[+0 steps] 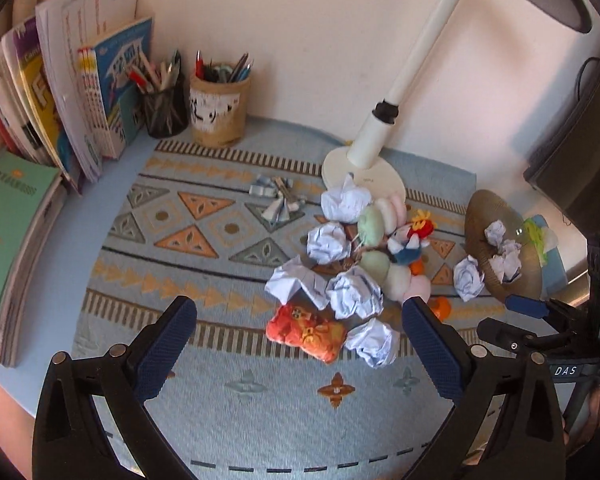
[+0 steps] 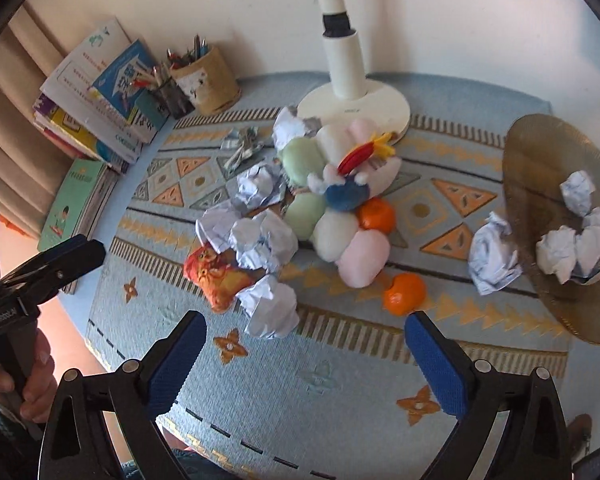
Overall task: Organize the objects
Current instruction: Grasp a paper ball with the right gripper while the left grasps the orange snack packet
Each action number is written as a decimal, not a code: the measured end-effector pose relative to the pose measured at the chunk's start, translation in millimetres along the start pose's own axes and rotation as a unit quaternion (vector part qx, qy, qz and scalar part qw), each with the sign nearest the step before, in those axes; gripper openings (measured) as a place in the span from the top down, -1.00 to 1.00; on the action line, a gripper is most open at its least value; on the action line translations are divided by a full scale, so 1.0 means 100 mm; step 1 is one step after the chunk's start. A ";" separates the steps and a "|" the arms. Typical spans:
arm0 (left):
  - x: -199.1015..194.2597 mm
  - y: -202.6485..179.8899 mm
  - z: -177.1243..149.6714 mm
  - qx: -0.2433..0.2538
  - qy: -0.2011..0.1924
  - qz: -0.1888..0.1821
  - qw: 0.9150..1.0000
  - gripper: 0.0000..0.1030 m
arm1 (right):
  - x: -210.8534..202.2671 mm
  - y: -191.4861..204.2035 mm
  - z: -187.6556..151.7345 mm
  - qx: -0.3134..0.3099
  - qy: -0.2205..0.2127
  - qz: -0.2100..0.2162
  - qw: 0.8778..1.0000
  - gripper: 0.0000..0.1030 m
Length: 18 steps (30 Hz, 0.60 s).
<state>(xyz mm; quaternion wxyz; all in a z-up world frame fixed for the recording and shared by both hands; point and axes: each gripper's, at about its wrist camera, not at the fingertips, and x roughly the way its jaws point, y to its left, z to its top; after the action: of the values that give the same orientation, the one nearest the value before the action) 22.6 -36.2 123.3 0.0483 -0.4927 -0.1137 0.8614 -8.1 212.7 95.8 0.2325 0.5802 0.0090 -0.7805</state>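
Several crumpled paper balls (image 1: 354, 294) (image 2: 272, 308) lie in a heap on the patterned mat (image 1: 220, 400), mixed with a pastel plush (image 1: 380, 268) (image 2: 332, 228), a blue duck toy (image 2: 348, 194), an orange-red cushion (image 1: 306, 330) (image 2: 216, 272) and two oranges (image 2: 405, 294). A brown plate (image 1: 480, 208) (image 2: 540, 152) at the right holds three paper balls (image 2: 572, 248); another ball (image 2: 494, 258) touches its left rim. My left gripper (image 1: 300, 308) hangs open above the cushion and the nearest balls. My right gripper (image 2: 305, 320) is open too, above the mat between a ball and an orange.
A white lamp base (image 1: 380, 176) stands behind the heap. Two pen cups (image 1: 218, 108) and leaning books (image 1: 60, 100) fill the back left corner, with a green book (image 1: 8, 220) lying flat. A checked cloth bundle (image 1: 278, 196) lies mid-mat. A dark box (image 1: 580, 152) stands at the right.
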 end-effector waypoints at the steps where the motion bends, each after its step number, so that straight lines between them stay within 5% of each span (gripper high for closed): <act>1: 0.19 0.05 -0.06 -0.001 0.027 -0.001 1.000 -0.97 | 0.15 0.03 -0.02 -0.003 0.019 0.007 1.000 -0.80; 6: 0.86 0.09 -0.27 0.015 0.106 -0.021 0.994 -0.96 | 0.72 0.10 -0.01 -0.012 0.077 0.005 0.997 -0.46; 11: 1.07 -0.01 -0.26 0.045 0.120 -0.013 0.992 -0.94 | 0.99 0.13 0.06 -0.002 0.098 0.023 0.995 -0.26; 13: 1.07 0.01 -0.26 0.038 0.123 -0.024 0.991 -0.94 | 1.05 0.12 0.06 0.007 0.108 0.034 0.994 0.15; 18: 1.06 -0.03 -0.31 0.018 0.155 -0.054 0.986 -0.94 | 0.82 0.02 0.00 0.002 0.089 0.007 0.996 0.16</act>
<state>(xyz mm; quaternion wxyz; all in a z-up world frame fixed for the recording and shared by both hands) -4.5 -7.8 20.2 0.1206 -0.6125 -0.1155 0.7727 -25.2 182.1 21.4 0.2347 0.6482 0.0245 -0.7240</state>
